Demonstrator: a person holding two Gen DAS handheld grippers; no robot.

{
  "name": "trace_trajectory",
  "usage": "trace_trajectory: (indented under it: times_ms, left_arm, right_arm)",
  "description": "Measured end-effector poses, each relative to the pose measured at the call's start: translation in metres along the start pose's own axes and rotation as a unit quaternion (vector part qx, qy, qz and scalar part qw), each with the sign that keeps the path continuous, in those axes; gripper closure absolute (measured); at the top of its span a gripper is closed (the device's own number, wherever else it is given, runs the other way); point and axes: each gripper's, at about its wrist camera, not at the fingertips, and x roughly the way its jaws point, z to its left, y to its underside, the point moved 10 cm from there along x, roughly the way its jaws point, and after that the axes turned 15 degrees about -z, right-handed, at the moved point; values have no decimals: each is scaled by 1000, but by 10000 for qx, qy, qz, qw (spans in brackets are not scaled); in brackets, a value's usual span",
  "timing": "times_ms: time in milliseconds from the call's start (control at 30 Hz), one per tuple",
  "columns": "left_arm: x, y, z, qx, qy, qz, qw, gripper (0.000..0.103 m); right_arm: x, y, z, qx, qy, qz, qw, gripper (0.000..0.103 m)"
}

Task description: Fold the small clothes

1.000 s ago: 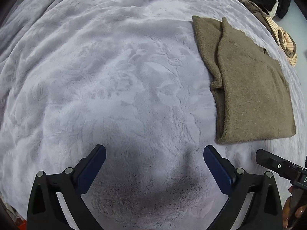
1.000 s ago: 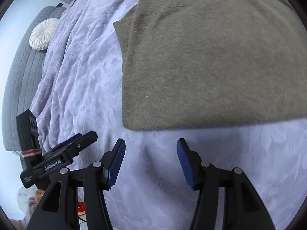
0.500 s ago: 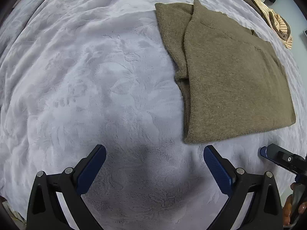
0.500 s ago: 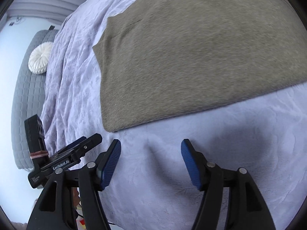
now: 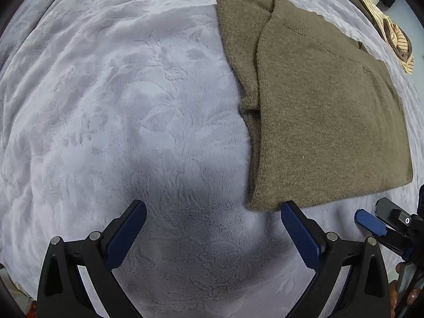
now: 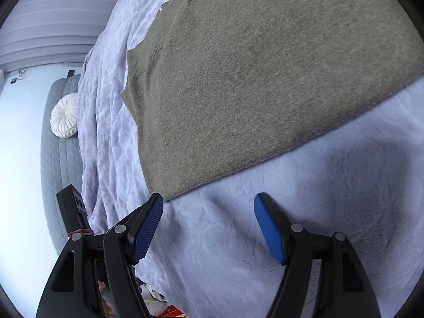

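An olive-brown knit sweater (image 5: 326, 111) lies folded flat on a pale lilac plush blanket (image 5: 119, 106), with a narrower folded strip along its left side. My left gripper (image 5: 212, 212) is open and empty over the blanket, its right fingertip just at the sweater's near left corner. The right gripper's blue pad (image 5: 369, 222) shows at the right edge of the left wrist view. In the right wrist view the sweater (image 6: 265, 79) fills the upper part. My right gripper (image 6: 209, 206) is open and empty, just short of the sweater's near edge, left fingertip by its near corner.
A pile of other clothes, striped tan and dark pieces (image 5: 397, 39), lies at the far right of the bed. A grey quilted headboard (image 6: 58, 164) with a round white cushion (image 6: 65, 115) is at the left in the right wrist view. The blanket's edge drops off there.
Both grippers have moved closer to the sweater's near edge. The sweater has shifted toward the centre of the left view and looms larger in the right view. Both stay open.
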Motion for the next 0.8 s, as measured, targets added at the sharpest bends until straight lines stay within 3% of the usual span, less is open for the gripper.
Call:
trace_trajectory:
  times_ms: [100, 267, 300, 333, 367, 567, 700, 800]
  left_arm:
    - [-3, -13, 3, -56, 64, -131, 9999, 1]
    - [0, -70, 4, -205, -3, -590, 9980, 1]
    - [2, -85, 4, -253, -15, -680, 9974, 1]
    - [5, -98, 3, -300, -34, -755, 9967, 1]
    - [9, -112, 2, -331, -59, -829, 9960, 1]
    - [34, -166, 2, -121, -591, -1183, 9911, 1]
    - [64, -161, 13, -132, -905, -917, 9916, 1]
    - [69, -156, 19, -107, -822, -903, 9925, 1]
  right_arm:
    - [-12, -16, 0, -127, 43, -283, 9995, 29]
    - [-62, -88, -16, -390, 320, -1177, 9918, 30]
    - [-68, -103, -21, -420, 412, -1276, 9901, 41]
    - [-73, -119, -28, -461, 555, -1345, 9883, 65]
    - [-77, -136, -35, -525, 766, -1403, 9857, 72]
    - [-76, -206, -48, -934, 1197, -1685, 9739, 73]
    - [-61, -223, -67, -984, 1322, -1535, 9743, 73]
    - [-56, -225, -82, -886, 1198, -1509, 9773, 77]
